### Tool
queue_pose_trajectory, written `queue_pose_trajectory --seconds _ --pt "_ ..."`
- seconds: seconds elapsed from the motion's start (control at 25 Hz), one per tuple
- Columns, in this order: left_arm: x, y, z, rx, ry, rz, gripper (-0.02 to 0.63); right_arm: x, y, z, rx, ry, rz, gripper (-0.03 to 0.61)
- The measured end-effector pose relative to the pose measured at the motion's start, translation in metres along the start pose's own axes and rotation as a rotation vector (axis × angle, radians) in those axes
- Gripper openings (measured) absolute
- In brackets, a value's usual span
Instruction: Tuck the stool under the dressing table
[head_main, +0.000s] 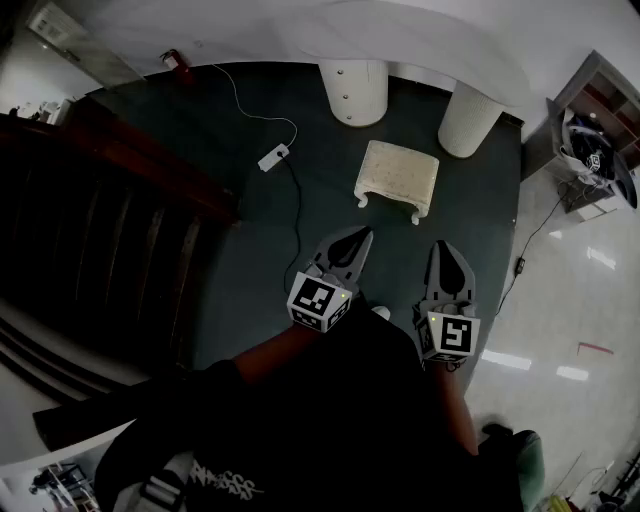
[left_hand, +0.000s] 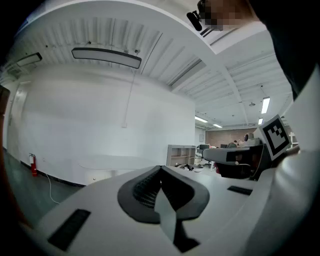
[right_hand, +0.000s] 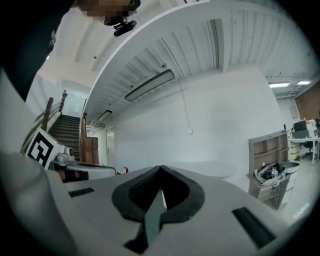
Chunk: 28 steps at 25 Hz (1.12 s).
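1. A white power strip (head_main: 273, 157) lies on the dark carpet (head_main: 250, 260) (its cord (head_main: 240, 100) runs toward the wall (head_main: 250, 30)).
2. A red fire extinguisher (head_main: 176, 62) stands by the wall.
3. A shelf unit (head_main: 600, 95) stands at right.

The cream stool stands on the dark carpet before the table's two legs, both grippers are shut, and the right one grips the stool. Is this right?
Not quite. The head view shows the right gripper shut but empty, clear of the stool. The rest holds: stool on the dark carpet before the table's two legs, left gripper shut too.

Dim head view, fisheye-warped edges, ceiling-strip glare
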<state>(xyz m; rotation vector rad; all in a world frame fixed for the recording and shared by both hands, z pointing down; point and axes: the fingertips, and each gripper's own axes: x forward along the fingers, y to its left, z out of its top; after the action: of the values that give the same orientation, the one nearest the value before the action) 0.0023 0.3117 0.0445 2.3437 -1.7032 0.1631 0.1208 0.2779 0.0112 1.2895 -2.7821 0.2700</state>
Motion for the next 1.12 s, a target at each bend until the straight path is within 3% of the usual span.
queue_pose_trajectory --seconds 0.2,0.36,0.6,0.92,1.12 --pt "0.004 0.015 -0.009 -0.004 0.002 0.02 0.016 0.005 -0.003 -0.012 0.016 -0.026 -0.008 0.037" --pt "0.017 0.034 -0.018 -0.025 0.013 0.042 0.017 0.013 -0.005 -0.02 -0.065 0.004 0.026 0.04" --pt "0.051 0.061 -0.027 -0.046 0.014 0.004 0.015 0.042 -0.028 -0.038 -0.004 0.044 0.023 0.04" --pt "0.118 0.126 -0.026 -0.081 0.042 0.007 0.017 0.137 -0.074 -0.05 0.042 0.12 -0.036 0.04" --pt "0.162 0.172 -0.042 -0.095 0.088 -0.046 0.016 0.199 -0.085 -0.08 0.038 0.181 -0.038 0.04"
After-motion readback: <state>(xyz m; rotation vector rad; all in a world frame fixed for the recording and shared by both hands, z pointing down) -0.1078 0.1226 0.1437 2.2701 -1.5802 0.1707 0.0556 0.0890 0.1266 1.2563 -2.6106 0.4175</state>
